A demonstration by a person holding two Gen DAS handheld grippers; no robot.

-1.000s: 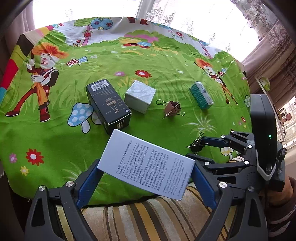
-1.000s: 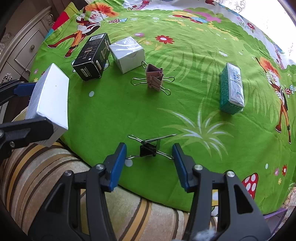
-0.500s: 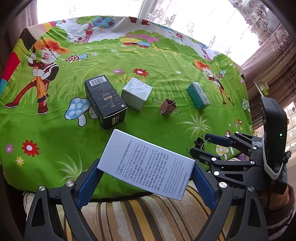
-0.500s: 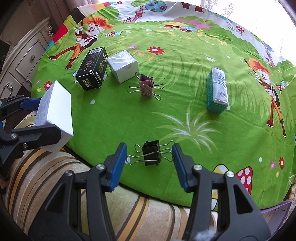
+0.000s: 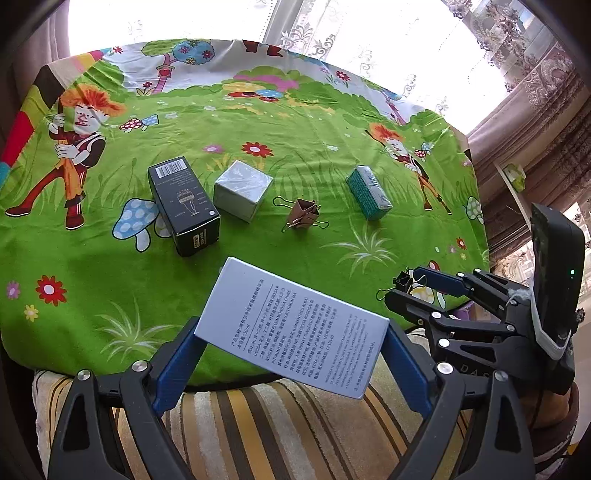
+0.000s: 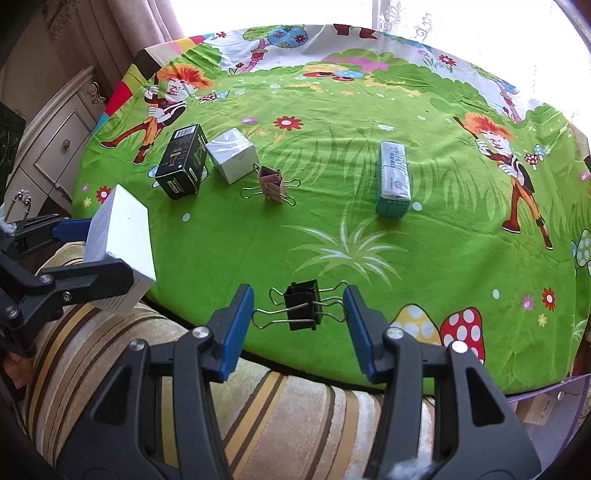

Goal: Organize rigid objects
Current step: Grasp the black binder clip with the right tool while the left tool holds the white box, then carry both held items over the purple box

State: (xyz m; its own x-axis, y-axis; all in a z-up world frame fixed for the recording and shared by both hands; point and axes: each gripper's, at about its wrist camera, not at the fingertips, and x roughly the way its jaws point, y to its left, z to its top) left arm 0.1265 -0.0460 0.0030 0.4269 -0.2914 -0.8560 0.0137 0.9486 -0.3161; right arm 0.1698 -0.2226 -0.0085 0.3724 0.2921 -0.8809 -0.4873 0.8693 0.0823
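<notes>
Left hand-held gripper (image 5: 291, 363): its blue pads are pressing both sides of a white printed box (image 5: 291, 326), holding it tilted above the near edge of the tabletop (image 5: 92, 266).
Right hand-held gripper (image 6: 299, 325): its jaws are standing wide apart around a black binder clip (image 6: 301, 304); the pads are not touching the clip body, and I cannot tell whether the clip is lying on the cloth or being carried by its wire handles.
Only in the left wrist view: the box's printed face, and the right tool from the side with the clip at its tips.
Only in the right wrist view: the gap on either side of the clip, the box's plain white side, and a cream drawer cabinet (image 6: 48, 147) at left.
Surface: a green cartoon tablecloth is carrying a black box (image 5: 183, 205), a silver cube box (image 5: 242, 188), a bronze binder clip (image 5: 303, 214) and a teal pack (image 5: 368, 192) in a rough row.
Room: lace curtains (image 5: 332, 33) are hanging at a bright window; striped fabric (image 5: 280, 424) is lying below the grippers.
Change: both cameras are sitting farther back than a second ago; the black clip has turned between the pads.
</notes>
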